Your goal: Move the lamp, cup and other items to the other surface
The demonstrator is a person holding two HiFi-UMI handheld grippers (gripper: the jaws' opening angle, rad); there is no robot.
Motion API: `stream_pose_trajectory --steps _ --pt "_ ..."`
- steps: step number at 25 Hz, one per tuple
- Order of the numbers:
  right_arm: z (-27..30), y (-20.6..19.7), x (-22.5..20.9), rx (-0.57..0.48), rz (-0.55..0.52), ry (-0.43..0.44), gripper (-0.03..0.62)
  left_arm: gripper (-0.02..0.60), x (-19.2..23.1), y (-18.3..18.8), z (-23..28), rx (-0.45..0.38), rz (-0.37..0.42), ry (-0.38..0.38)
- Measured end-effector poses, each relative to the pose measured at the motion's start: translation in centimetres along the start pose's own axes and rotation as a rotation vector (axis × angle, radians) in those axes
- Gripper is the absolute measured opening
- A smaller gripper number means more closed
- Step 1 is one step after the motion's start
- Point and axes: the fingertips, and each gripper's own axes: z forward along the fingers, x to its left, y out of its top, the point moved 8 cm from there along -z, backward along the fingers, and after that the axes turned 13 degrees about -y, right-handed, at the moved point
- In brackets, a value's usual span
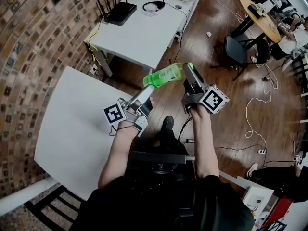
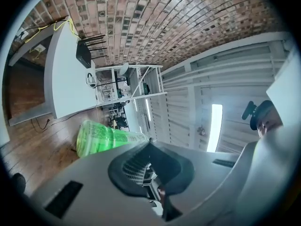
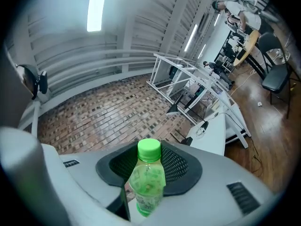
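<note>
Bottle: the green plastic bottle (image 1: pixel 166 74) lies sideways in mid-air, above the floor between the near white table (image 1: pixel 72 124) and the far white table (image 1: pixel 139 32).
Right gripper (image 1: pixel 188 72): clamped on the bottle's body.
Left gripper (image 1: pixel 146 94): pads pressed together, holding nothing.
Handling: I judge it light, smooth and dentable, so I'd grip mid-body.

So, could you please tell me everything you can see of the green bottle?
The green bottle is small and looks like translucent plastic, with a bright green screw cap on and a pale printed label. It lies nearly level in the air above the wooden floor, clamped between the jaws of the right hand-held gripper. The left hand-held gripper, shut and empty, is close to its base; whether they touch is unclear.
</note>
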Motion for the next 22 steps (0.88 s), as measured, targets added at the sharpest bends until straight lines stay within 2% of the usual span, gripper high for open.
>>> stream_pose_trajectory --steps 6,16,22 --pt "2.2 3.6 -3.9 -0.004 -0.011 0.017 0.178 0.006 3.1 0.3 4.8 0.013 0.016 0.019" --pt "6.2 13.0 -14.4 0.005 0.026 0.042 0.178 0.006 9.9 -0.2 17.2 0.017 0.040 0.061" --pt "8.1 16.8 -18.0 0.048 0.042 0.079 0.178 0.006 12.3 -0.8 22.6 0.006 0.066 0.070"
